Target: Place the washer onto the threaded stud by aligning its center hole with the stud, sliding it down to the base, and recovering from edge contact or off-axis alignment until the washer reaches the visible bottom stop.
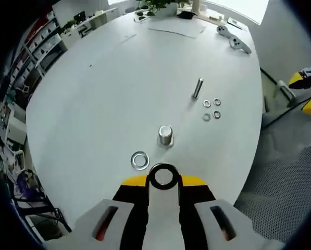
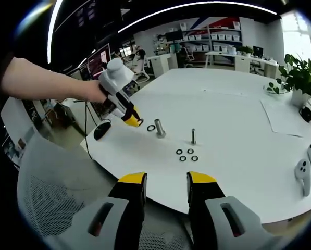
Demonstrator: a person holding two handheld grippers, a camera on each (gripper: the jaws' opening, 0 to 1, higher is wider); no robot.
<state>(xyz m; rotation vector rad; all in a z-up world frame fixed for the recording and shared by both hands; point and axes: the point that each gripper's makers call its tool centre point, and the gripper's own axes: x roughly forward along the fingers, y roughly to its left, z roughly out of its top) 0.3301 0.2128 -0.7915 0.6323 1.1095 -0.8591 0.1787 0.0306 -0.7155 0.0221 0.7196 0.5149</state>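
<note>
My left gripper point(image 1: 163, 180) is shut on a dark ring washer point(image 1: 163, 176), held flat between its yellow tips just short of the stud. The wide steel stud point(image 1: 165, 135) stands upright on the white table point(image 1: 92, 104). A second, shiny washer point(image 1: 139, 160) lies flat to the left of it. In the right gripper view, a hand holds the left gripper point(image 2: 126, 112) low over the table's near-left edge, beside that washer point(image 2: 151, 127) and the stud point(image 2: 160, 127). My right gripper point(image 2: 166, 182) hangs open off the table's edge, holding nothing.
A thin threaded rod point(image 1: 197, 88) stands beyond the stud, with several small washers point(image 1: 211, 109) beside it. Two white controllers point(image 1: 233, 39) lie at the far end, near papers and a potted plant point(image 2: 298, 78). A mesh chair point(image 2: 51, 198) sits below the right gripper.
</note>
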